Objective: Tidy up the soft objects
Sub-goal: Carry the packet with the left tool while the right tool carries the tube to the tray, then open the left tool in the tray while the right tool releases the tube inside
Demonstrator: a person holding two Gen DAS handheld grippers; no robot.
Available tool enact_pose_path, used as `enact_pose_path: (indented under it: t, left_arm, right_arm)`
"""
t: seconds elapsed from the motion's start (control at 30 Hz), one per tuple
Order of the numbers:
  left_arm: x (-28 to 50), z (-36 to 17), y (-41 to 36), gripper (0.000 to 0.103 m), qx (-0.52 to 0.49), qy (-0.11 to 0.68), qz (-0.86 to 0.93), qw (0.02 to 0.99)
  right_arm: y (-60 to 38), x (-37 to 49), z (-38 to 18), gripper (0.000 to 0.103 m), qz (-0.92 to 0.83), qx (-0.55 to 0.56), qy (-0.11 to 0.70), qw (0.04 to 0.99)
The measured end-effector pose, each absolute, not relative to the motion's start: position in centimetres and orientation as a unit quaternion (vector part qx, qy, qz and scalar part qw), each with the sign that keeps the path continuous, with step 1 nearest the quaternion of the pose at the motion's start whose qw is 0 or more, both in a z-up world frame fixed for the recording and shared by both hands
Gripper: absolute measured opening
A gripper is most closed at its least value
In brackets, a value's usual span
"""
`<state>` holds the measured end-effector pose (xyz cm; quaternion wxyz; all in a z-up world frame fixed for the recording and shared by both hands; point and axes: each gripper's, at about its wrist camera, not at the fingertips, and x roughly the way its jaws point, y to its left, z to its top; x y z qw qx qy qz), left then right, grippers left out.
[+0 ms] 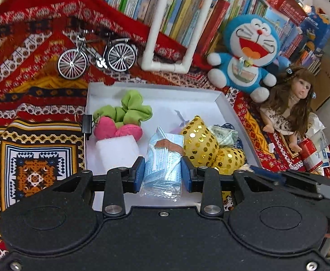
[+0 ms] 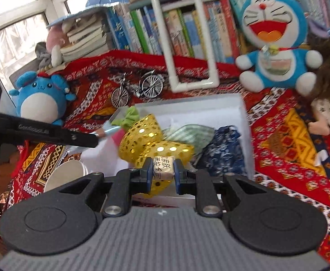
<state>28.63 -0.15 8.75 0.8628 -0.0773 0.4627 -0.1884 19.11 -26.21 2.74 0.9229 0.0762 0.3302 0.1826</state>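
Clamped between the left gripper's (image 1: 163, 173) blue pads is a clear bag of blue face masks (image 1: 162, 169), held over the near end of a white box (image 1: 228, 106). Likewise the right gripper (image 2: 161, 173) pinches a small white packet (image 2: 162, 169) with printed characters, just above the same box. Inside the box lie a white foam block (image 1: 117, 150), a pink and green cloth flower (image 1: 124, 117), two gold sequined pouches (image 1: 198, 140) and a dark blue patterned cloth (image 2: 221, 151). Beyond the box, on a red patterned blanket (image 1: 40, 85), stand a small metal bicycle (image 1: 97, 56), a blue cat plush (image 1: 248, 56) and a long-haired doll (image 1: 293, 103), with books (image 1: 176, 11) behind.
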Motion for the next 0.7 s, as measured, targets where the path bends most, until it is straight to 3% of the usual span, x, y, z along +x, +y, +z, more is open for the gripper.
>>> enact_pose_path:
  t: [0.7]
  left_arm:
    - [34.4,7.3,-2.5,0.033,-0.071,0.480,-0.189,0.854]
  right_arm:
    - [-22.6,27.5,0.6,0.024,0.154,0.077,0.406,0.897]
